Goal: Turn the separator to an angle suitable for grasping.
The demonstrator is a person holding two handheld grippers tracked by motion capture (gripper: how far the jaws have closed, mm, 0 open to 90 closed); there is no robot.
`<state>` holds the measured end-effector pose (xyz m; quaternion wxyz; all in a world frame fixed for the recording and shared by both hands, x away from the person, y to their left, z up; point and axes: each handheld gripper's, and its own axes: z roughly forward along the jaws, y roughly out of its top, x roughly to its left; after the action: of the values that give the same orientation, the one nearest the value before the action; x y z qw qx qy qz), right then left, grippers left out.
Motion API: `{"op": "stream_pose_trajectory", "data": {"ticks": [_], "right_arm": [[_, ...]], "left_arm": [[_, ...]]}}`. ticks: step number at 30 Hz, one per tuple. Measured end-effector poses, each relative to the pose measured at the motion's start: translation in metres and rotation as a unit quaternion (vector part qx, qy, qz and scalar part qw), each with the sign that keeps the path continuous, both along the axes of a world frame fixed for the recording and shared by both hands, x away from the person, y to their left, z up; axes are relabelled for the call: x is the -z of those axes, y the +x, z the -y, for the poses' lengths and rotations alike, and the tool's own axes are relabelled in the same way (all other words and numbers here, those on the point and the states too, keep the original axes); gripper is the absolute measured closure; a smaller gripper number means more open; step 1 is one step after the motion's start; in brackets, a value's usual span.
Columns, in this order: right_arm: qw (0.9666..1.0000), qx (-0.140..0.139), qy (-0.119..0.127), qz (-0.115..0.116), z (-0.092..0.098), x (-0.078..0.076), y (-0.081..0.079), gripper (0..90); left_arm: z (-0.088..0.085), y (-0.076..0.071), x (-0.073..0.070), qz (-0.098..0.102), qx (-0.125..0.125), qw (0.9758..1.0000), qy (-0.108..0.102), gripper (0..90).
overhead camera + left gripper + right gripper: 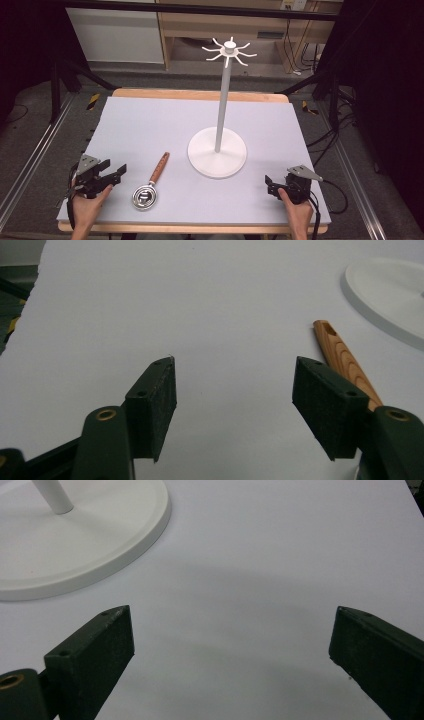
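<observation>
High view, wooden-handled whisk [151, 185], white stand [218, 150], no legible writing

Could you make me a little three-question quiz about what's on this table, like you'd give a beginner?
1. True or false: the left gripper is clamped on the whisk.
2. Which end of the whisk points toward the white stand? A) wire coil B) wooden handle
3. What sits at the top of the stand's pole?

Key:
1. False. Its jaws stand open, with bare mat between them; the right gripper is open too.
2. B.
3. A ring of hooks, all empty.
</observation>
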<state>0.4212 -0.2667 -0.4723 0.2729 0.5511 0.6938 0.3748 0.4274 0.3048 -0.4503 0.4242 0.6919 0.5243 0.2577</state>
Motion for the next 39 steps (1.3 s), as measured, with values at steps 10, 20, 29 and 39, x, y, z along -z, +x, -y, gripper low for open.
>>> {"op": "stream_pose_trajectory", "data": {"ticks": [10, 20, 29, 39], "right_arm": [[1.0000, 0.002, -0.003, 0.003, 0.002, 0.000, 0.000, 3.8], [0.9999, 0.001, -0.011, -0.006, -0.003, -0.002, 0.001, 5.4], [0.9998, 0.002, -0.013, -0.017, -0.004, 0.000, 0.001, 6.0], [0.9997, -0.003, -0.017, -0.015, -0.006, -0.001, 0.001, 6.0]], "left_arm": [[0.008, -0.001, -0.005, -0.010, 0.025, 0.9996, 0.002, 37.9], [0.022, 0.002, -0.013, -0.028, 0.061, 0.9977, 0.009, 41.6], [0.038, 0.011, -0.017, -0.042, 0.088, 0.9950, 0.023, 45.5], [0.058, 0.020, -0.023, -0.060, 0.110, 0.9911, 0.046, 50.0]]}}
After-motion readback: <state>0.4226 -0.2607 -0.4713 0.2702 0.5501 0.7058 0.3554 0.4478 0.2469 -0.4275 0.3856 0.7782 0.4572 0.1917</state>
